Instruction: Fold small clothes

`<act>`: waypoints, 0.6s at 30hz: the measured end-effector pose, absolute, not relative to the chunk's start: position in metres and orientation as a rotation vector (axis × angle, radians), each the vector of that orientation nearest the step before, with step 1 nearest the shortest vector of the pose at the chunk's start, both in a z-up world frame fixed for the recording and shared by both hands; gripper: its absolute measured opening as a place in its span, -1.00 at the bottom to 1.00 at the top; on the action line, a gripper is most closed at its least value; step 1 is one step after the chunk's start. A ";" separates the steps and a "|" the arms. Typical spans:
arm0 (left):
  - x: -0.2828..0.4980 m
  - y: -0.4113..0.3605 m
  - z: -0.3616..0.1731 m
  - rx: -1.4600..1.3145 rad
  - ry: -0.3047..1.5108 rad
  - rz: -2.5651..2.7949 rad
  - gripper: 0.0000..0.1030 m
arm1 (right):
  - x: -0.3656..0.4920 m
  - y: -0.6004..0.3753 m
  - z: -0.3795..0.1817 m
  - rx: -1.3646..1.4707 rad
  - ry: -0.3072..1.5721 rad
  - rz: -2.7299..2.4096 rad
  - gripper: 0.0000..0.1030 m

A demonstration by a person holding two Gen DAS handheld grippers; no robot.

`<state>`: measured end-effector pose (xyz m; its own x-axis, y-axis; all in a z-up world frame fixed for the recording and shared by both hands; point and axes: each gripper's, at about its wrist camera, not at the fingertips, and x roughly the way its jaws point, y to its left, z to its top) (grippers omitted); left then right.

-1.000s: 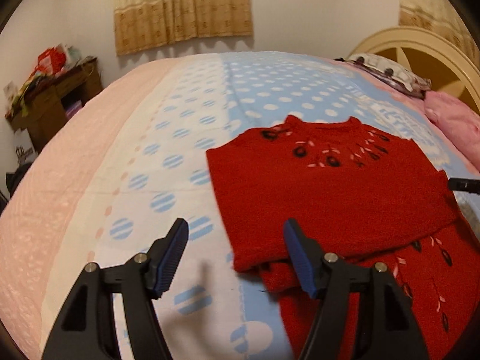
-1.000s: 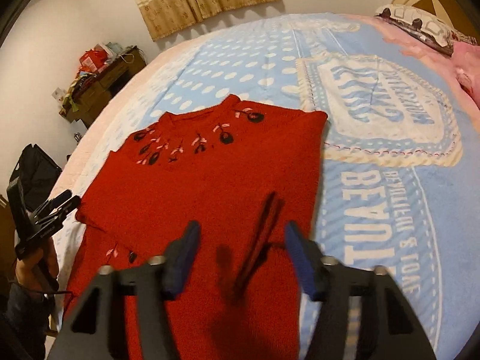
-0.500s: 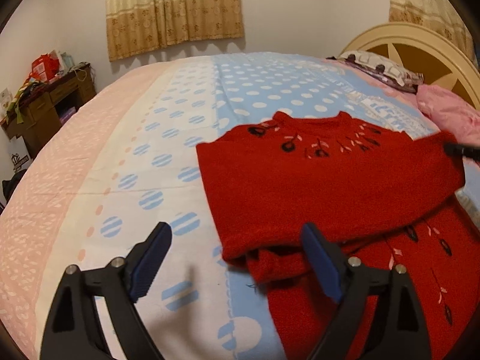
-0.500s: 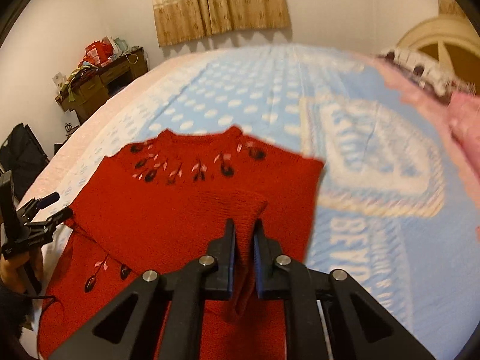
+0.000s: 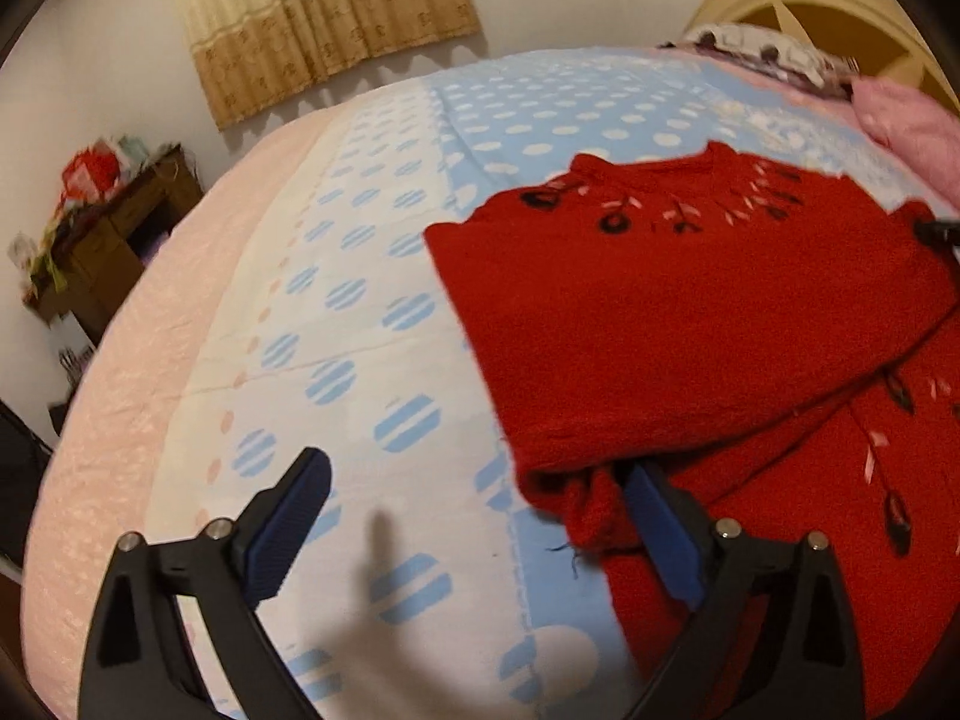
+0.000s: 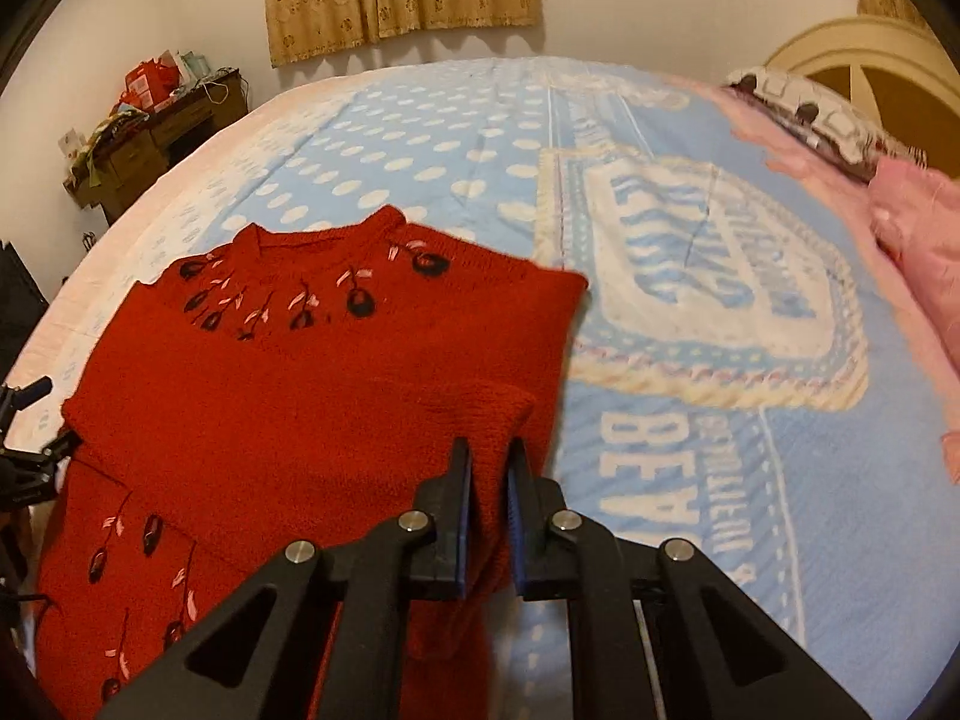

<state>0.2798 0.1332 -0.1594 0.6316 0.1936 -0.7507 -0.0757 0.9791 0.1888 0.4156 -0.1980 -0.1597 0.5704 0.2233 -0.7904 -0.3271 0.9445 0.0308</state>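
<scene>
A small red knit sweater (image 5: 678, 324) with black and pink embroidery lies on the bed, one sleeve folded across its body. My left gripper (image 5: 480, 516) is open just above the bedspread, its right finger beside the sweater's near left corner. My right gripper (image 6: 487, 480) is shut on the cuff of the folded sleeve (image 6: 480, 414) and holds it over the sweater's right side (image 6: 300, 396). The left gripper's tips (image 6: 30, 420) show at the left edge of the right wrist view.
The bed (image 6: 690, 276) has a blue, white and pink printed spread. Pink pillows (image 6: 924, 234) and a cream headboard (image 6: 858, 54) lie at the right. A cluttered wooden desk (image 5: 114, 228) stands at the far left, under a curtain (image 5: 324, 12).
My right gripper closed on the sleeve cuff and lifted it over the sweater. My left gripper opened wider and came closer to the sweater's left corner.
</scene>
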 end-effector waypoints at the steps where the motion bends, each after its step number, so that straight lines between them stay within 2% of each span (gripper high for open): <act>1: 0.280 0.137 -0.159 0.132 0.874 0.165 0.94 | 0.417 -0.198 -0.160 -0.124 0.909 0.324 -0.81; 2: 0.280 0.139 -0.160 0.122 0.875 0.174 1.00 | 0.418 -0.198 -0.161 -0.125 0.915 0.318 -0.81; 11: 0.272 0.174 -0.168 -0.070 0.946 0.155 1.00 | 0.416 -0.206 -0.165 -0.091 0.938 0.356 -0.74; 12: 0.269 0.177 -0.168 -0.085 0.950 0.153 1.00 | 0.412 -0.205 -0.161 -0.107 0.927 0.349 -0.61; 14: 0.259 0.179 -0.163 -0.098 0.955 0.168 1.00 | 0.405 -0.201 -0.153 -0.136 0.907 0.355 -0.15; 15: 0.254 0.179 -0.159 -0.090 0.944 0.180 1.00 | 0.400 -0.199 -0.148 -0.141 0.899 0.378 0.33; 16: 0.248 0.178 -0.153 -0.078 0.917 0.197 1.00 | 0.395 -0.197 -0.142 -0.139 0.883 0.407 0.43; 18: 0.243 0.177 -0.142 -0.082 0.873 0.196 1.00 | 0.386 -0.190 -0.132 -0.135 0.860 0.474 0.43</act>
<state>0.2429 0.1773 -0.1420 0.6258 0.1375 -0.7678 -0.2043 0.9789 0.0088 0.3858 -0.1904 -0.1323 0.5561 0.3465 -0.7554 -0.4532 0.8884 0.0739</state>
